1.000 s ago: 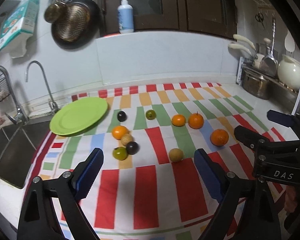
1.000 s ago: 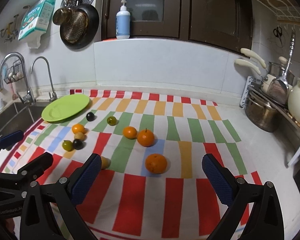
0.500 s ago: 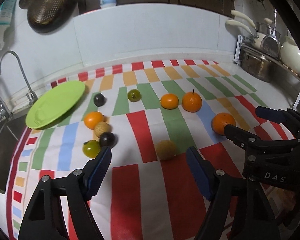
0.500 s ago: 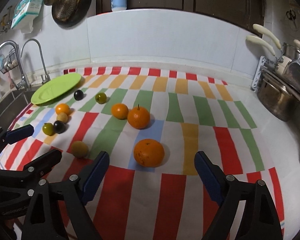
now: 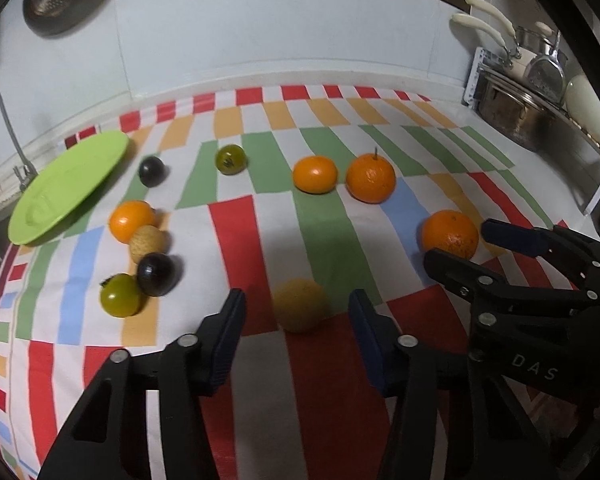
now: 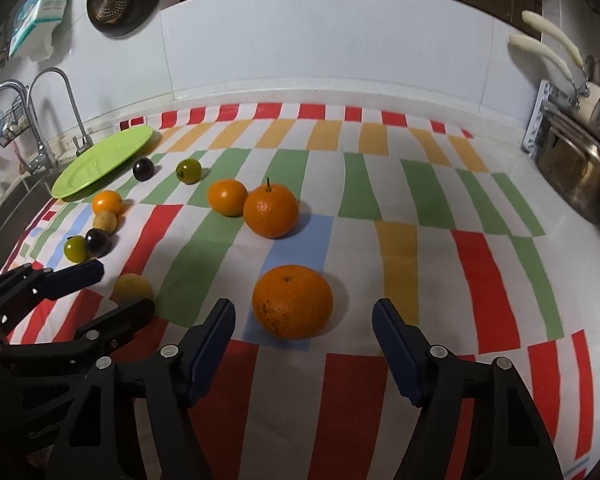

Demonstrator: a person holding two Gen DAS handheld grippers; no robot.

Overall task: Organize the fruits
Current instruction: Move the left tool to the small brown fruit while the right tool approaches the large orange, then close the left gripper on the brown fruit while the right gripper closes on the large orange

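Several fruits lie on a striped cloth point(image 5: 260, 240). My left gripper point(image 5: 298, 312) is open, its jaws either side of a tan round fruit point(image 5: 300, 304), just short of it. My right gripper point(image 6: 304, 316) is open, with a large orange point(image 6: 293, 301) between and just ahead of its jaws. Two more oranges point(image 6: 271, 210) point(image 6: 227, 197) lie behind. A green plate point(image 5: 66, 184) sits at the far left. Near it are a small orange point(image 5: 131, 220), a tan fruit point(image 5: 148, 242), two dark fruits point(image 5: 155, 273) point(image 5: 152, 171) and two green ones point(image 5: 120, 295) point(image 5: 231, 159).
A sink with taps point(image 6: 40, 120) lies left of the cloth. Metal pots and a rack point(image 6: 576, 176) stand at the right. A white backsplash point(image 6: 320, 48) runs behind. Each gripper shows in the other's view, the right one at the right edge point(image 5: 472, 252).
Both grippers have moved forward and down toward the cloth. The tan fruit now lies between the left jaws and the large orange between the right jaws. No fruit has moved.
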